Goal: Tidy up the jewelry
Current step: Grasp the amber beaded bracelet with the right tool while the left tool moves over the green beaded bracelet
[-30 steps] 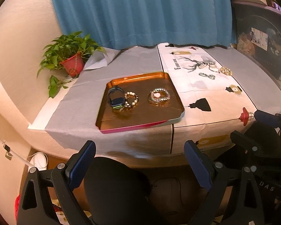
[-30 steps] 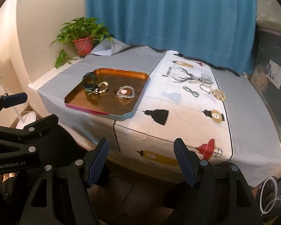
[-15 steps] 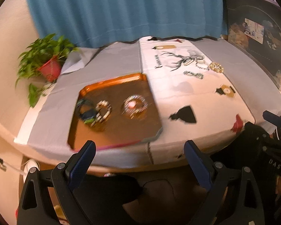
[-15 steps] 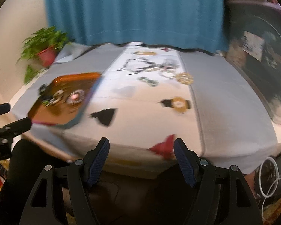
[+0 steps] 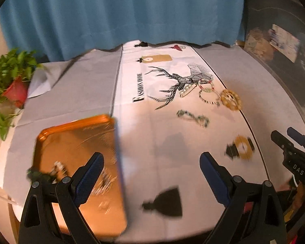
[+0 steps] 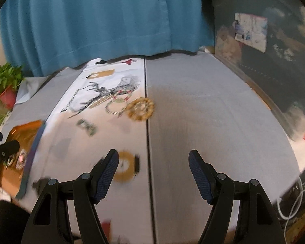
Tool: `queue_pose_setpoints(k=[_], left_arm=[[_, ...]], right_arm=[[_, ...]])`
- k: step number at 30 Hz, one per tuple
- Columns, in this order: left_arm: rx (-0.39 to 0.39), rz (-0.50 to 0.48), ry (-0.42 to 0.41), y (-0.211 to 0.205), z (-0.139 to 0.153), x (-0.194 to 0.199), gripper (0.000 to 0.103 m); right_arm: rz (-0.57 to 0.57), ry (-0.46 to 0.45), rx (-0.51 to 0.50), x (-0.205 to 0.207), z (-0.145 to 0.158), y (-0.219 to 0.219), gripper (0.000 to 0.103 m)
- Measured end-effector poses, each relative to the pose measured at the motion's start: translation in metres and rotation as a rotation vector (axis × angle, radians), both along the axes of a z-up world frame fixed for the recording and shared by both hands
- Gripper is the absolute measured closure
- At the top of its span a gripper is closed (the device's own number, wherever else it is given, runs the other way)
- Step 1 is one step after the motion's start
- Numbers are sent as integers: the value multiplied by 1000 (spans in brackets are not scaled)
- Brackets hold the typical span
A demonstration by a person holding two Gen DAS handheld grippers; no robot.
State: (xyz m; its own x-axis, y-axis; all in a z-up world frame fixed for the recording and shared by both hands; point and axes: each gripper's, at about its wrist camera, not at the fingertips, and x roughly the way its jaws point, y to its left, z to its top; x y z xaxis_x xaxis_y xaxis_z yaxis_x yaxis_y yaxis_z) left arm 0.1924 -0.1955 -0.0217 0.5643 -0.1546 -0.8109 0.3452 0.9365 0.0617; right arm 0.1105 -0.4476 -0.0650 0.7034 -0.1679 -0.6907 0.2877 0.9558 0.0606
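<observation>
An orange tray at the table's left holds a dark watch and beaded bracelets, blurred. Loose jewelry lies on the white printed cloth: a gold beaded bracelet, a thin striped bangle, a pearl piece and a green chain bracelet. My left gripper hangs open over the cloth by the tray's right rim, nothing between its fingers. My right gripper is open above the seam between white and grey cloth, nearer than the gold bracelet and the green chain.
A potted plant in a red pot stands at the far left corner. A blue curtain hangs behind the table. Dark furniture borders the right side. White cables hang off the right edge. Printed lamp motifs mark the cloth.
Both grippers have swept forward over the table and to the right; the tray slid toward the left of both views and the loose jewelry came closer. Both stay open.
</observation>
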Motion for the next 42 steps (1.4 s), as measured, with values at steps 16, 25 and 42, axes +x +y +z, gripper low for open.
queue_pose_setpoints(k=[16, 25, 42], left_arm=[[26, 2, 101, -60, -68, 90, 9], [2, 17, 122, -58, -76, 104, 9], [-66, -154, 156, -77, -70, 95, 103]], right_arm=[[-4, 86, -61, 143, -49, -52, 31], [-34, 134, -93, 129, -59, -65, 27], [68, 60, 3, 108, -43, -66, 90]])
